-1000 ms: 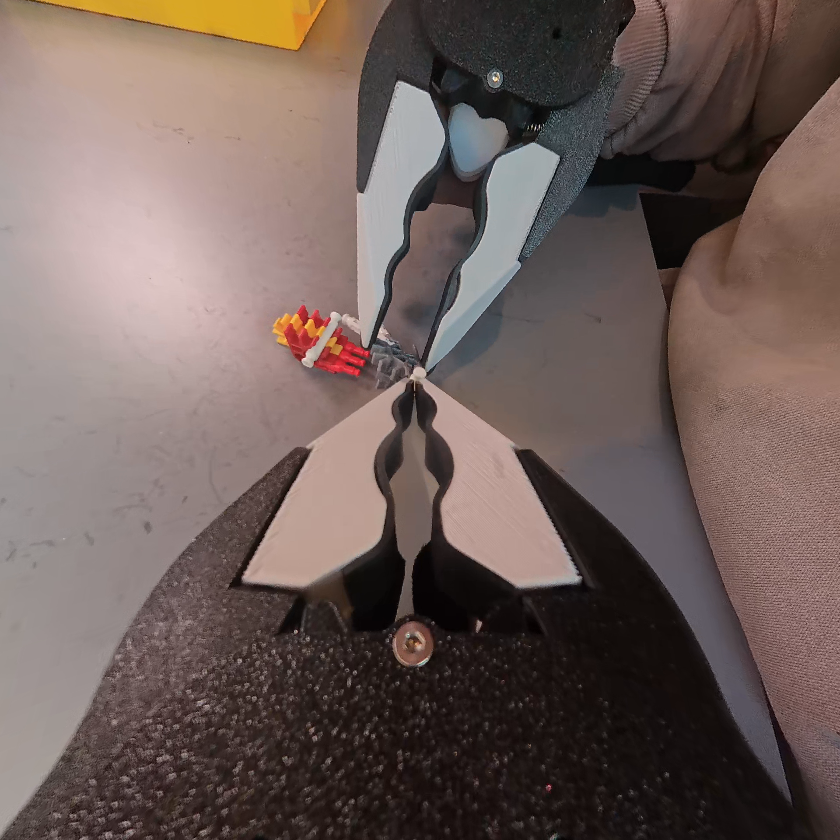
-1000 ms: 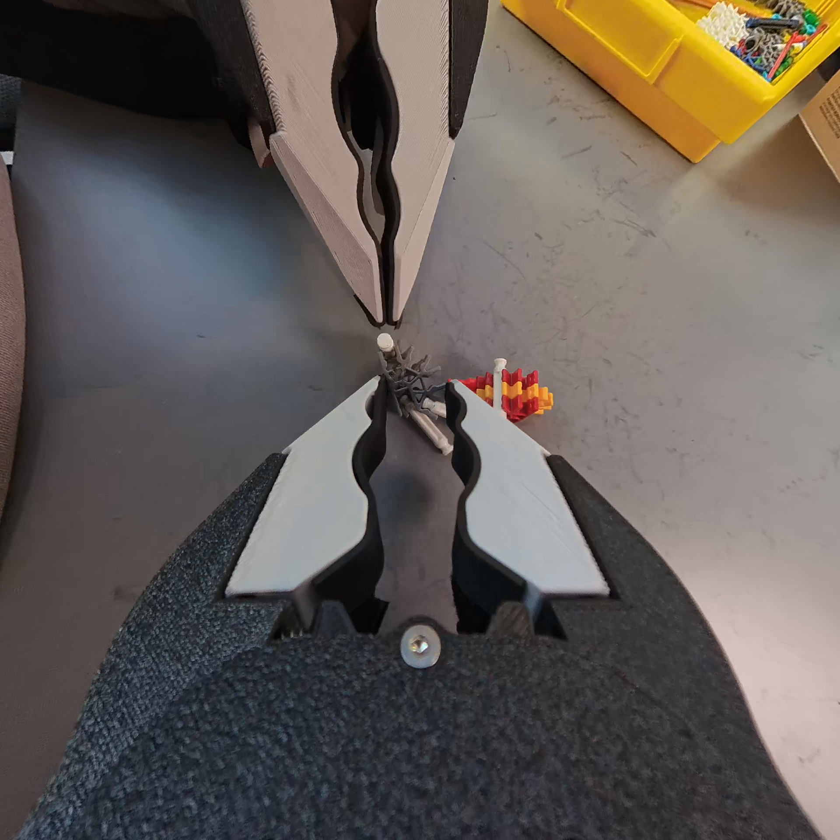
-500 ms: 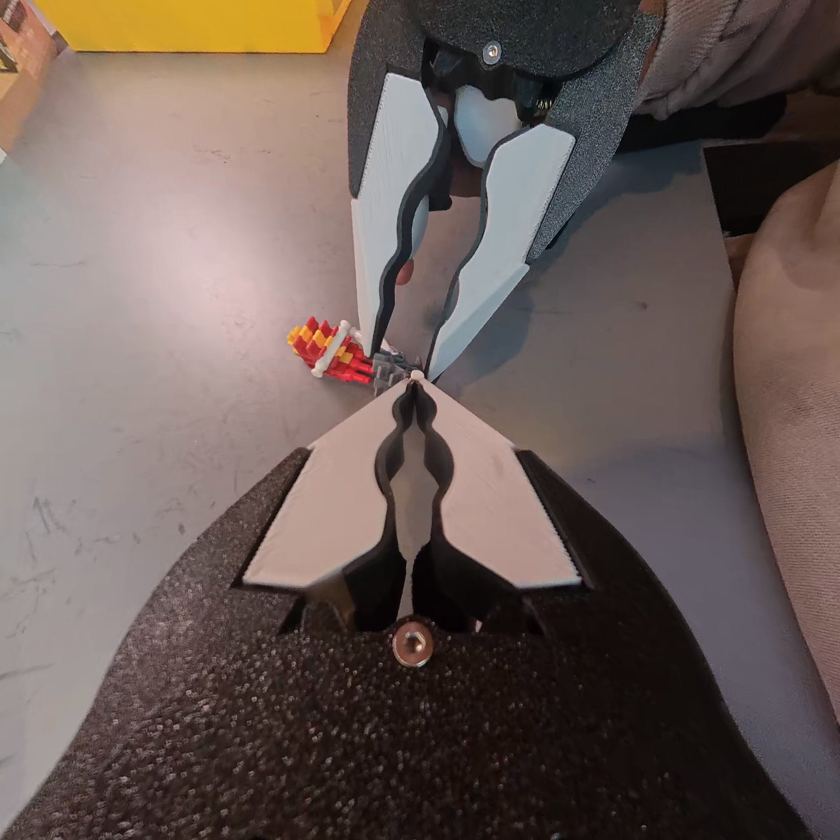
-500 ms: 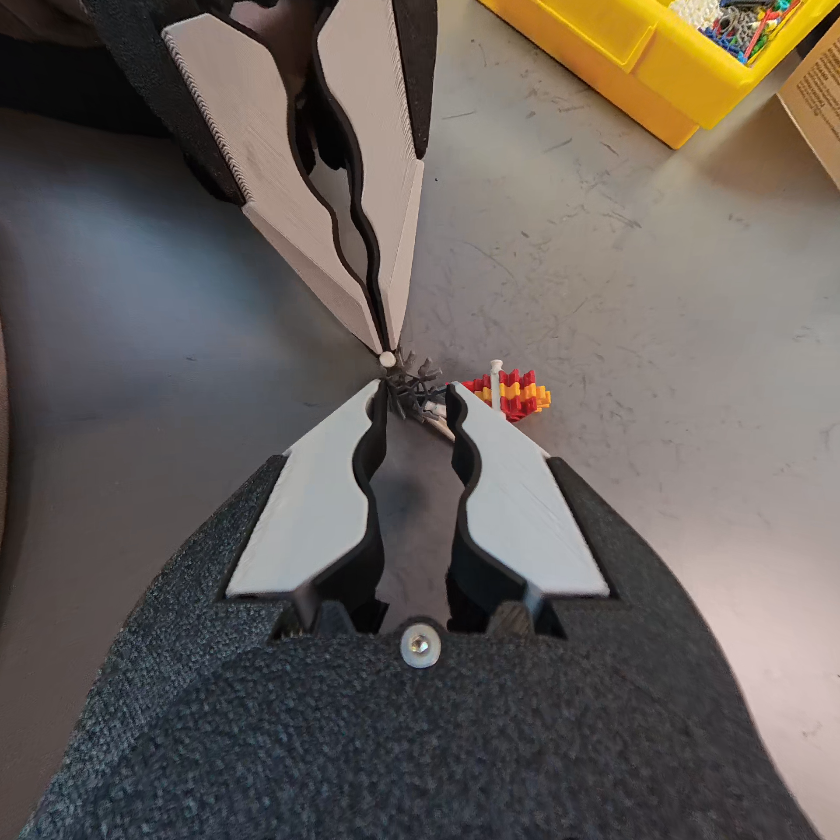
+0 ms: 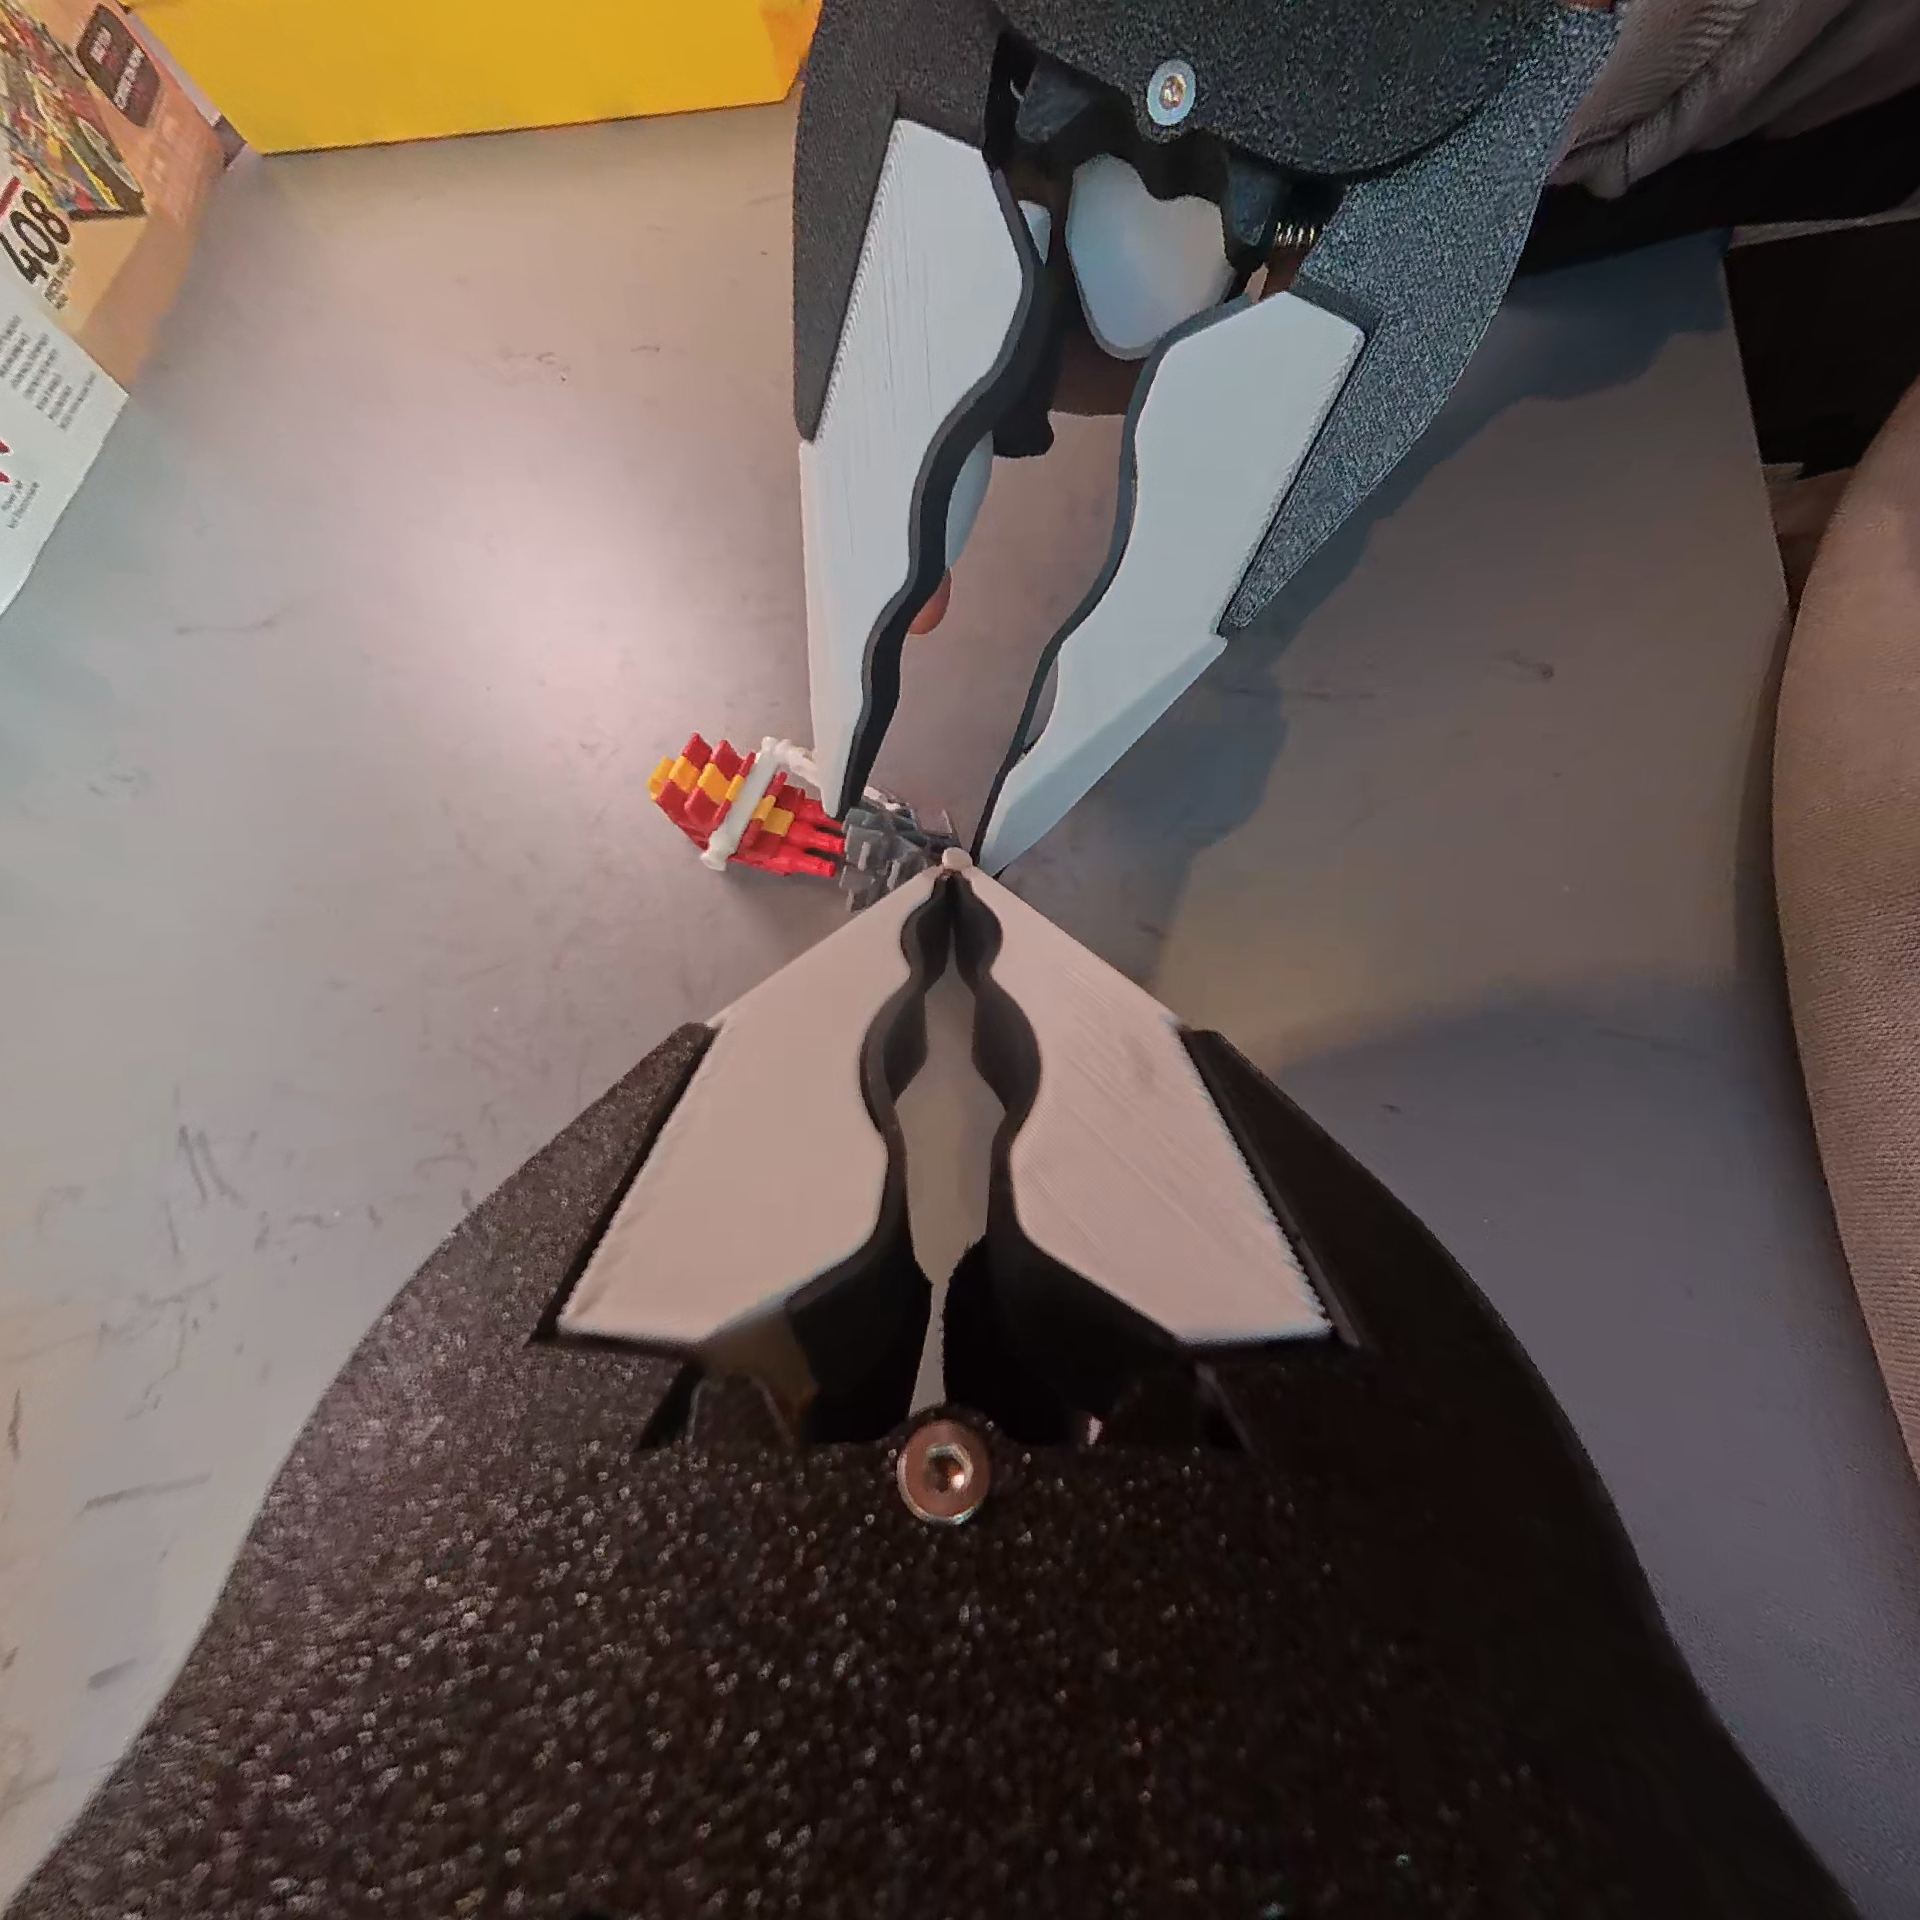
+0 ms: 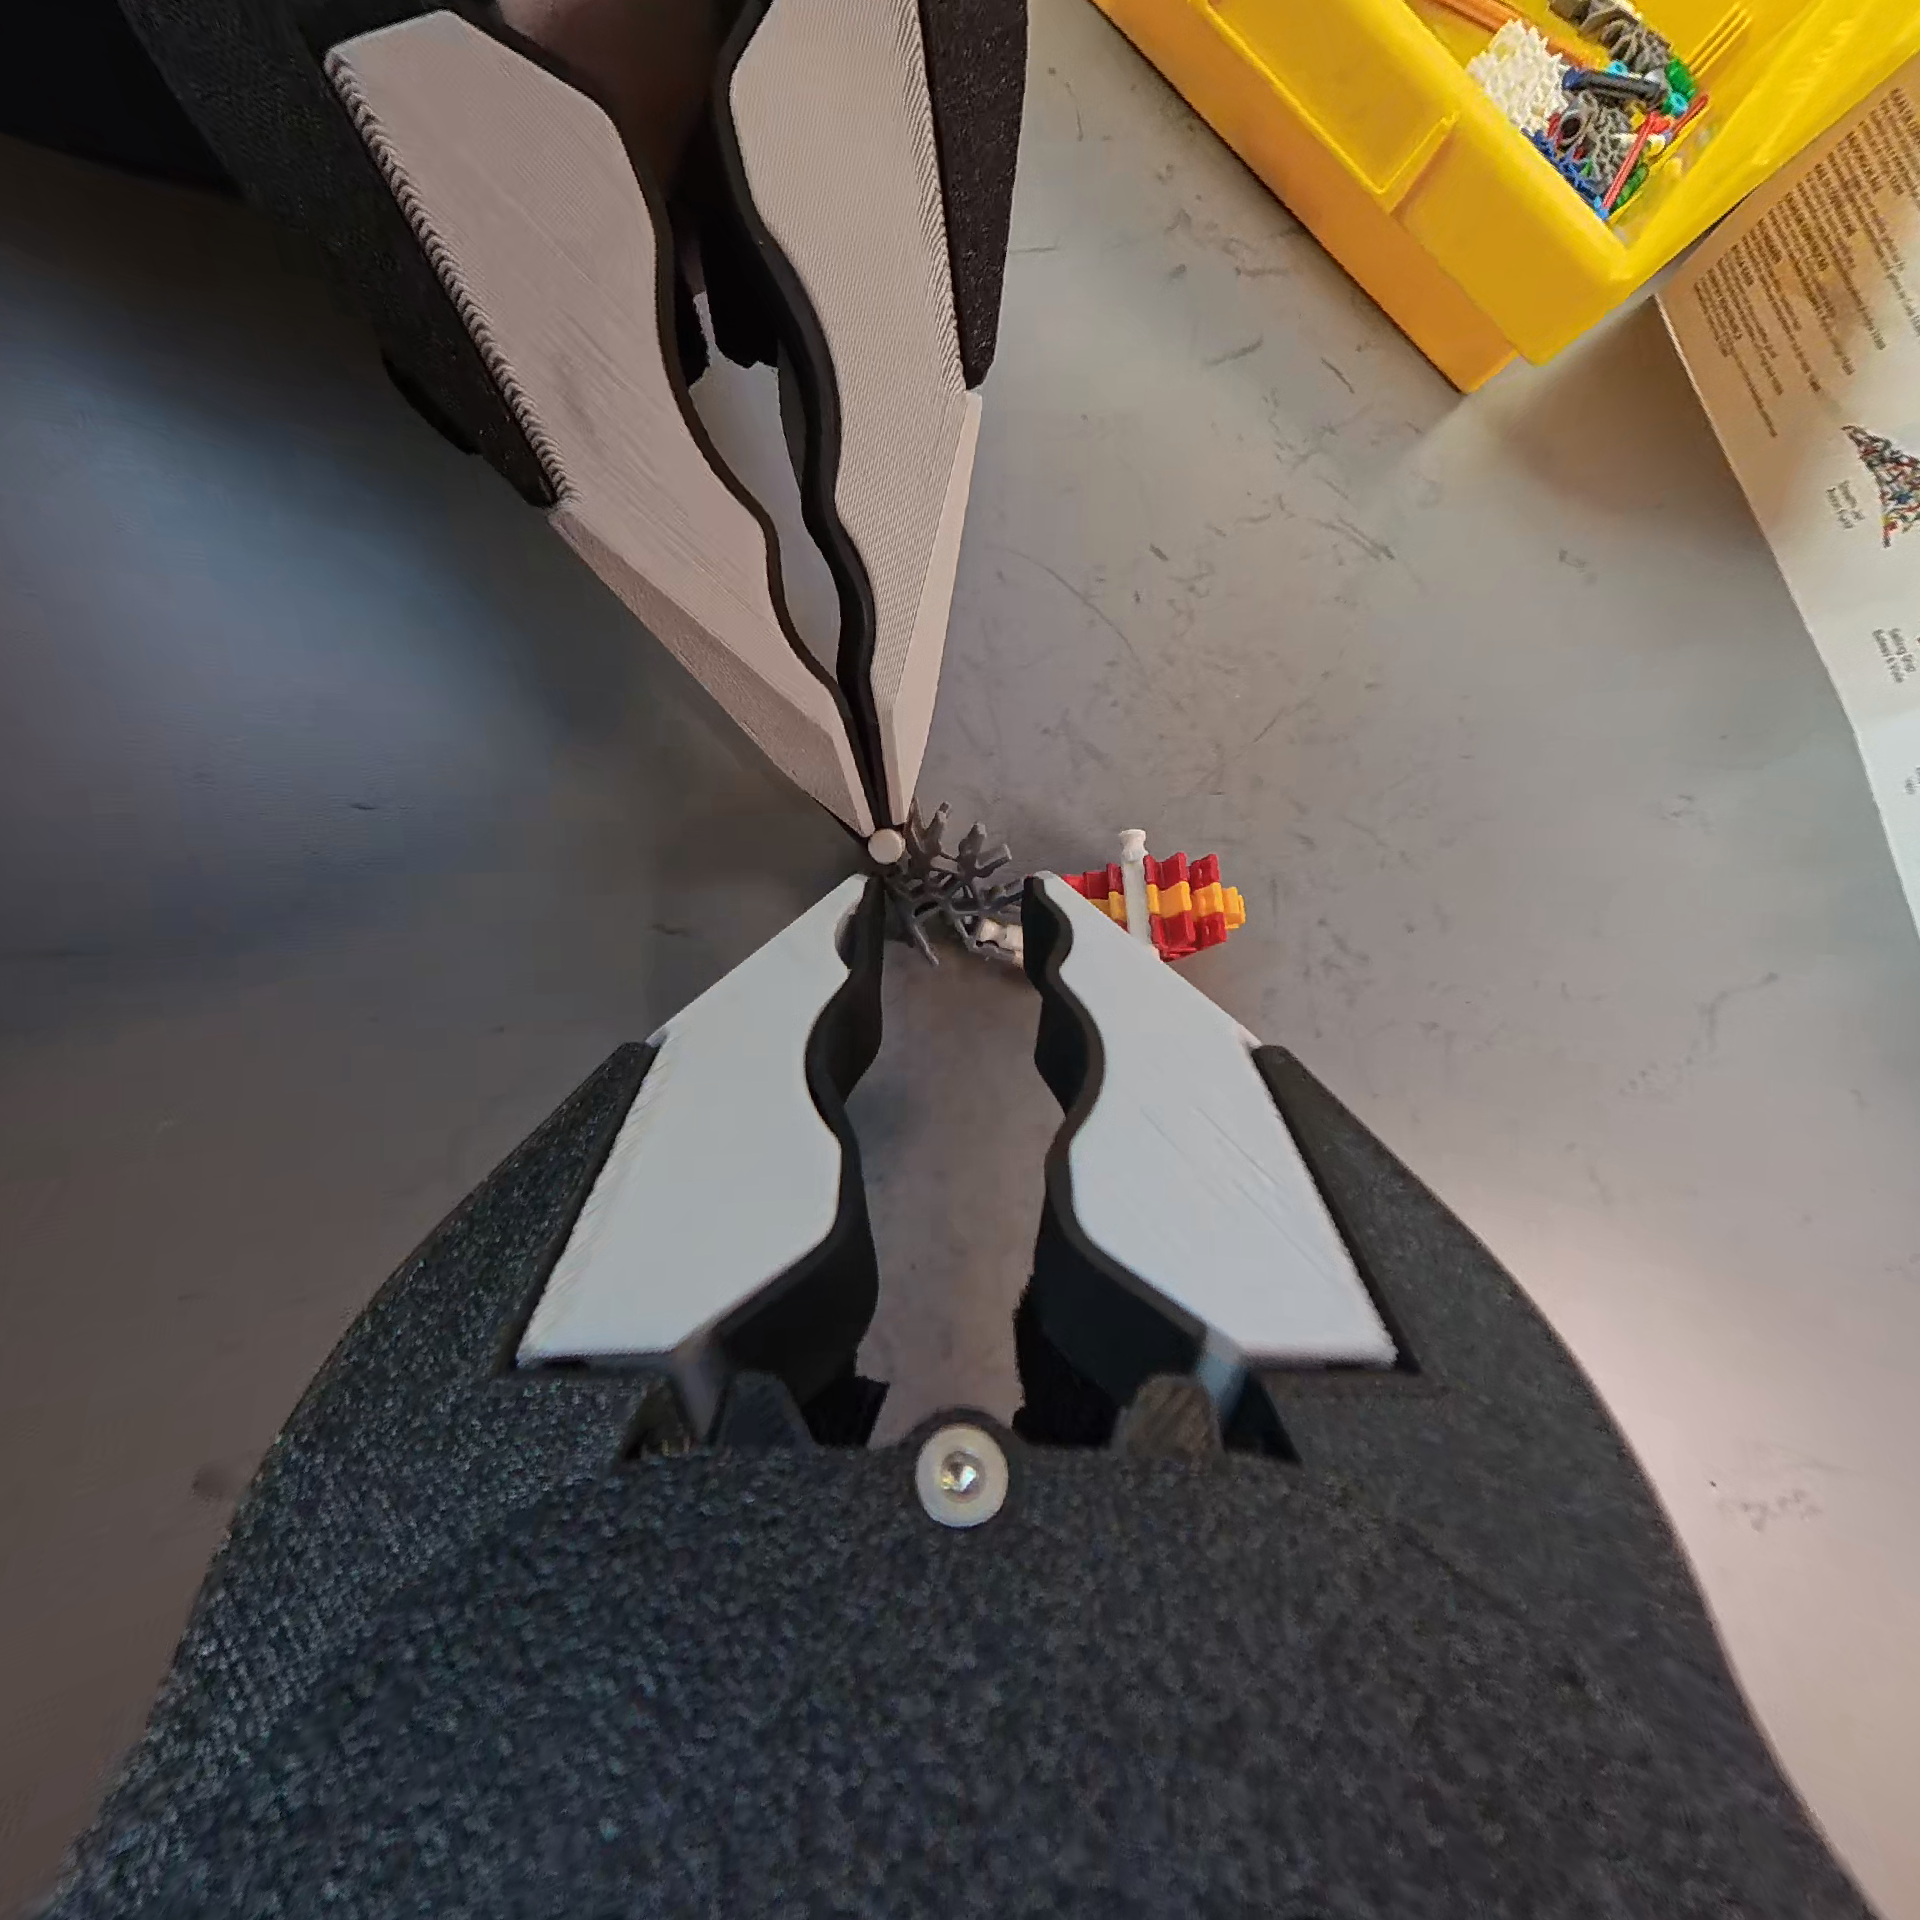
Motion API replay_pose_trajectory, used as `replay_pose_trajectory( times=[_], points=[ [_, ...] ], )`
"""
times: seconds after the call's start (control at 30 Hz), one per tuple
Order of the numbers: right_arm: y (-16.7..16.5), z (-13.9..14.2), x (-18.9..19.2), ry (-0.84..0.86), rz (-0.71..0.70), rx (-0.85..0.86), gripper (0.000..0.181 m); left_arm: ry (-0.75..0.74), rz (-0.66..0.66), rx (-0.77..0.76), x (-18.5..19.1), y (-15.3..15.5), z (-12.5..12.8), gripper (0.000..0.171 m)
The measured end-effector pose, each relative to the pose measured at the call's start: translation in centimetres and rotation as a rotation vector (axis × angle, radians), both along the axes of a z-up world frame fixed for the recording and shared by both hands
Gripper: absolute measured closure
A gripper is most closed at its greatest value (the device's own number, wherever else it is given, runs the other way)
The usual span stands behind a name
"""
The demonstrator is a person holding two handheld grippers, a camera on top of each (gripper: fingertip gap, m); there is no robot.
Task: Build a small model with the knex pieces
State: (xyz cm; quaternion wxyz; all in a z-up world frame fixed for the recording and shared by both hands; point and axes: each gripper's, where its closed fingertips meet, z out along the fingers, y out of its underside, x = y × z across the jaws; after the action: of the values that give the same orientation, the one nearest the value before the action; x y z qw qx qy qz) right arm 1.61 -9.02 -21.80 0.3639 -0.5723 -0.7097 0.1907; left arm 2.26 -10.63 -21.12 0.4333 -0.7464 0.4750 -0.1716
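Left gripper (image 5: 954, 871): jaws pressed together at the tips, pinching the round end of a small white rod (image 5: 954, 858); only that end shows past the tips. In the right wrist view this gripper (image 6: 883, 826) comes down from the far side, tips together on the same white rod (image 6: 885, 844).

Right gripper (image 6: 943, 896): jaws a narrow way apart, tips either side of a grey snowflake-shaped connector (image 6: 951, 883). The near-left tip is against the connector; whether the other tip touches it I cannot tell. In the left wrist view this gripper (image 5: 914, 831) points down at the bench, with the grey connector (image 5: 894, 847) between its tips.

Rod and connector: the white rod's end sits touching the grey connector's edge, right where the two grippers meet tip to tip.

Red and yellow pieces (image 6: 1174, 906): a small clipped-together cluster with a white rod (image 6: 1135, 883) across it, lying on the bench just beside the grey connector, away from the person. It also shows in the left wrist view (image 5: 743, 805).

Bench (image 6: 1455, 831): grey, scuffed and scratched.

Person: a beige sleeve (image 5: 1849, 935) along the bench's near edge.

Yellow bin (image 6: 1455, 208): toward the far edge, well apart from the grippers, holding mixed small coloured parts.

Printed sheet (image 6: 1829, 436): flat on the bench just beside the bin.
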Motion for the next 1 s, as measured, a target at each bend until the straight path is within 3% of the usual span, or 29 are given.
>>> replay_pose_trajectory(
  times=[0.2,0.43,0.73,0.87,1.0],
  points=[
    [0.5,0.1,0.4,0.036,0.061,-0.011,0.159,-0.04,0.001,-0.011,0.0,0.3,0.3,0.171],
    [0.4,-0.1,0.5,0.025,0.094,-0.006,0.159,-0.192,-0.002,-0.109,-0.9,0.2,1.6,0.171],
    [0.1,-0.1,0.3,0.022,0.081,-0.028,0.159,-0.12,-0.009,-0.091,-0.1,0.1,0.5,0.17],
    [-0.3,0.0,0.2,0.024,0.079,-0.054,0.159,-0.108,-0.021,-0.04,0.5,-0.2,0.8,0.169],
    [-0.4,-0.6,-0.1,-0.021,0.061,-0.016,0.16,0.006,-0.026,0.064,0.8,0.0,0.3,0.171]
  ],
)
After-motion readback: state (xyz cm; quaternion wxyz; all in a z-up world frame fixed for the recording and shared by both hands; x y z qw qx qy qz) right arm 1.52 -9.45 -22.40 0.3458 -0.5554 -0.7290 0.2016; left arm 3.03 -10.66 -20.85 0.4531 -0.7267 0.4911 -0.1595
